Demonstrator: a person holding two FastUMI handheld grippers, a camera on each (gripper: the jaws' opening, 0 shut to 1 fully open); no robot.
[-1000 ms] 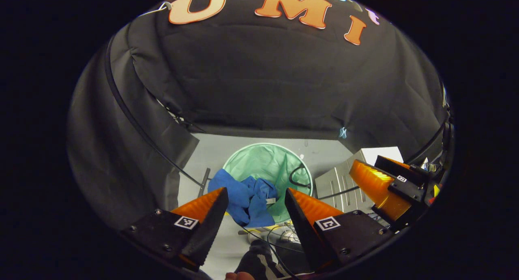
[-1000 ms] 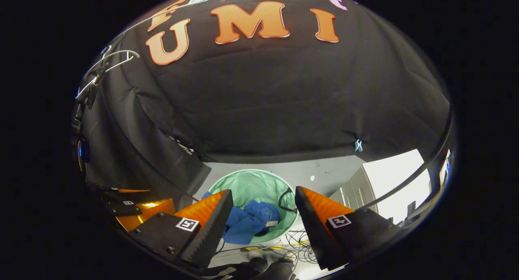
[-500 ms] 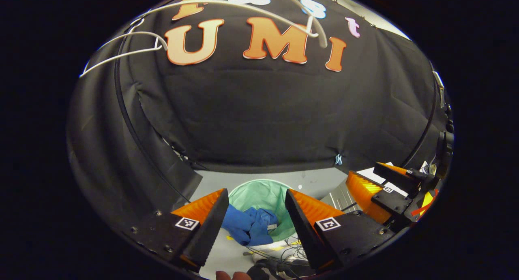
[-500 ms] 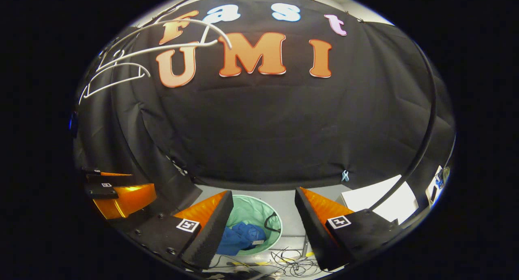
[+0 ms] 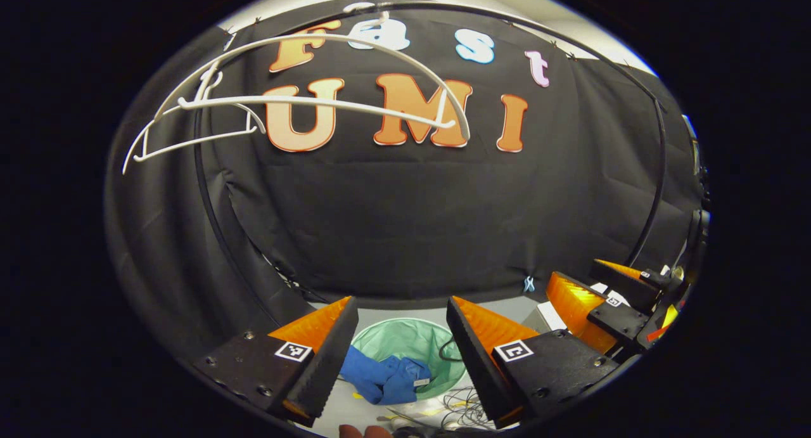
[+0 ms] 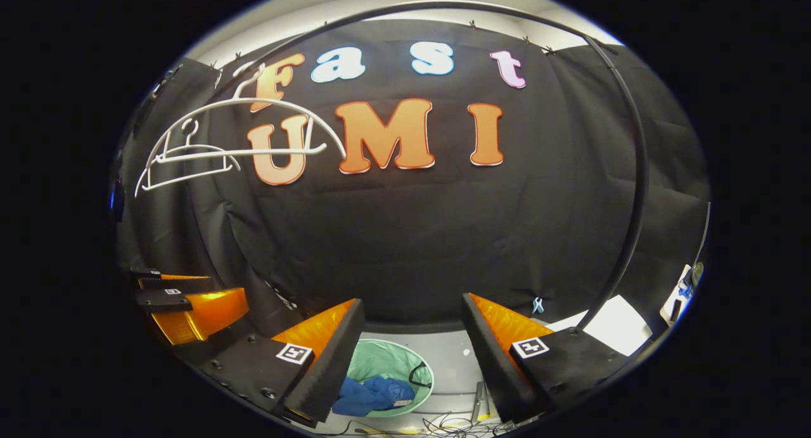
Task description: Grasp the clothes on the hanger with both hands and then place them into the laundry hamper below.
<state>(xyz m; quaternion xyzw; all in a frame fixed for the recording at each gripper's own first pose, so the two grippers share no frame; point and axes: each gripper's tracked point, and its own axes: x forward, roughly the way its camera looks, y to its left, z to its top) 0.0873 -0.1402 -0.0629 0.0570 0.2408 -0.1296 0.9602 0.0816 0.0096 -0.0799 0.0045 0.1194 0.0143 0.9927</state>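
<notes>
A blue garment [image 5: 388, 380] lies crumpled in the round green hamper [image 5: 418, 340] on the floor, partly draped over its near left rim; it shows again as the blue garment [image 6: 370, 395] in the hamper [image 6: 386, 362]. Two bare white hangers [image 5: 317, 102] hang high on the left, also seen as hangers [image 6: 209, 149]. My left gripper [image 5: 399, 327] is open and empty, well above the hamper. My right gripper [image 6: 412, 330] is open and empty too. The right gripper [image 5: 602, 292] appears at the right of the left gripper view, the left gripper [image 6: 190, 302] at the left of the right gripper view.
A black curved pole [image 6: 633, 172] frames the cloth wall. Loose cables [image 5: 453, 409] lie on the grey floor in front of the hamper. A pale box or board [image 6: 611, 324] sits on the floor at the right. A fingertip [image 5: 361, 431] shows at the bottom edge.
Both grippers have risen and tilted upward away from the hamper, which now looks smaller and lower. The hangers have come into view. The garment stays in the hamper; both grippers stay open.
</notes>
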